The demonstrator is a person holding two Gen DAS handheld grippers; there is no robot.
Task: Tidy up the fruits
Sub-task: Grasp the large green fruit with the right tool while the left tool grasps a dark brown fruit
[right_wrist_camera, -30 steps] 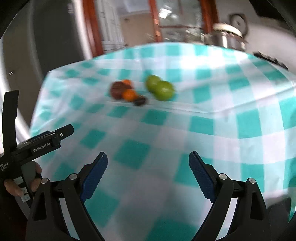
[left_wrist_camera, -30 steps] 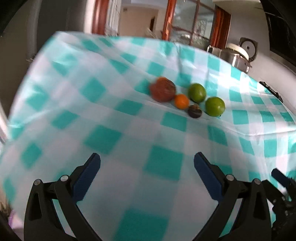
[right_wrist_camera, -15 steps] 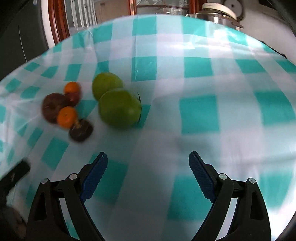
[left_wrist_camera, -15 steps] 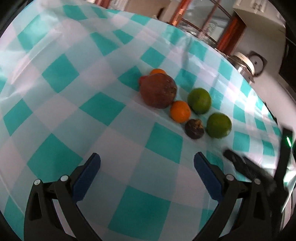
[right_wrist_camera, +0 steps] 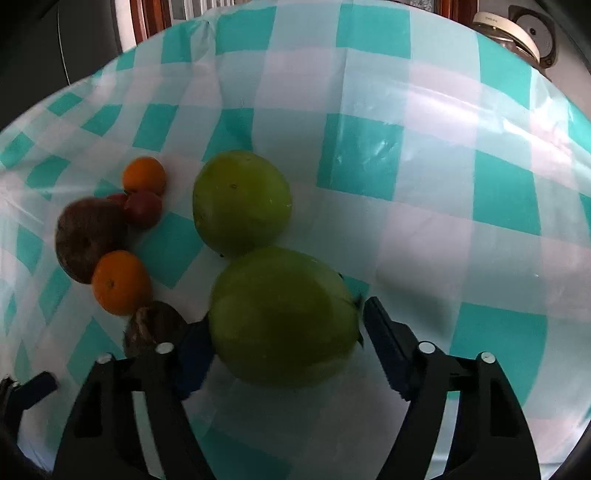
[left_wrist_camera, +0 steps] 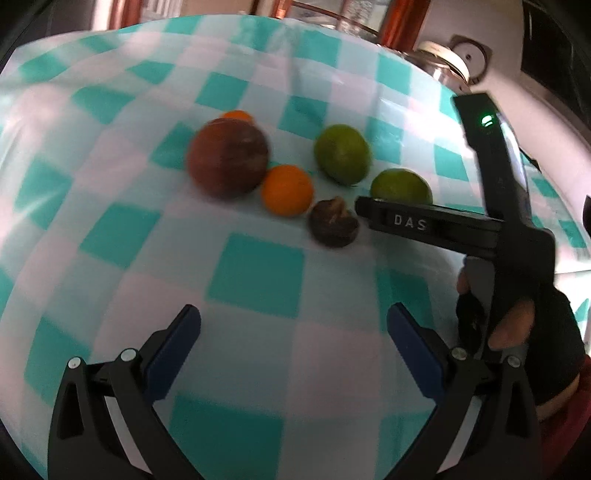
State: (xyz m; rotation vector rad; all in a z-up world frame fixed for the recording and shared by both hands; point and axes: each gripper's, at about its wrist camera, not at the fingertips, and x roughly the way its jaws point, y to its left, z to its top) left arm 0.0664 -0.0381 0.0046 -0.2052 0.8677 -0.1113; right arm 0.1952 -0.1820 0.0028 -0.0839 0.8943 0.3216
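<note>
A: What has the right gripper (right_wrist_camera: 284, 325) got?
B: Its jaws have just been closing around the near green fruit (right_wrist_camera: 284, 317) on the checked tablecloth (right_wrist_camera: 424, 184); pads at both sides (contact unclear).
A: The left gripper (left_wrist_camera: 293, 332)?
B: Wide open, empty.

You stand in a home dining area: a teal-checked tablecloth (right_wrist_camera: 362, 155) covers the table, a rice cooker (right_wrist_camera: 517, 29) sits at the far right, wooden door frames (left_wrist_camera: 402, 22) behind.
</note>
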